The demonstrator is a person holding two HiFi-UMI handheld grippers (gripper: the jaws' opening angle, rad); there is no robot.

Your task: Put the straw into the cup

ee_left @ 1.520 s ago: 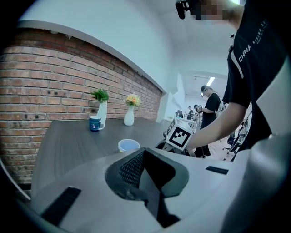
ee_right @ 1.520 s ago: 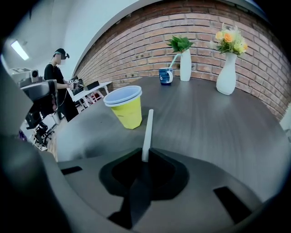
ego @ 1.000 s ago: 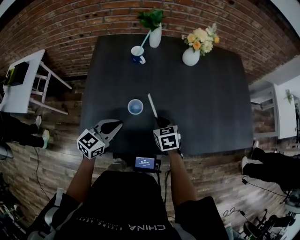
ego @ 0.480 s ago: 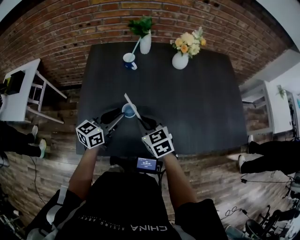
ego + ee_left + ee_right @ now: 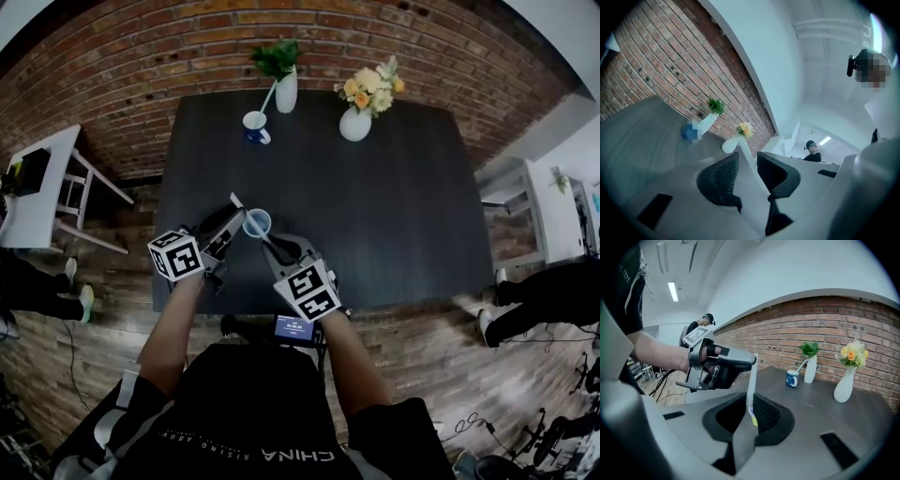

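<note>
Brick wall, dark counter (image 5: 403, 187): your left hand-held gripper (image 5: 228, 225) has just been spreading, straw (image 5: 752, 380) loose between its jaws. Just beside stands the cup (image 5: 257, 223) (empty, I'd say). Only your right hand-held gripper (image 5: 281, 255) pinches the straw; tilted, it could miss the rim.

The left tongs (image 5: 747, 158), black jaws just opening, stand apart around a thin white straw (image 5: 751, 163) above the dark worktop (image 5: 642, 133).

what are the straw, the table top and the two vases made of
Straw: white, matte, flattened look, probably paper or paper-wrapped. Table top: dark, matte, with faint streaks, maybe painted wood or laminate. Slim vase and round vase: smooth white, likely glazed ceramic.
</note>
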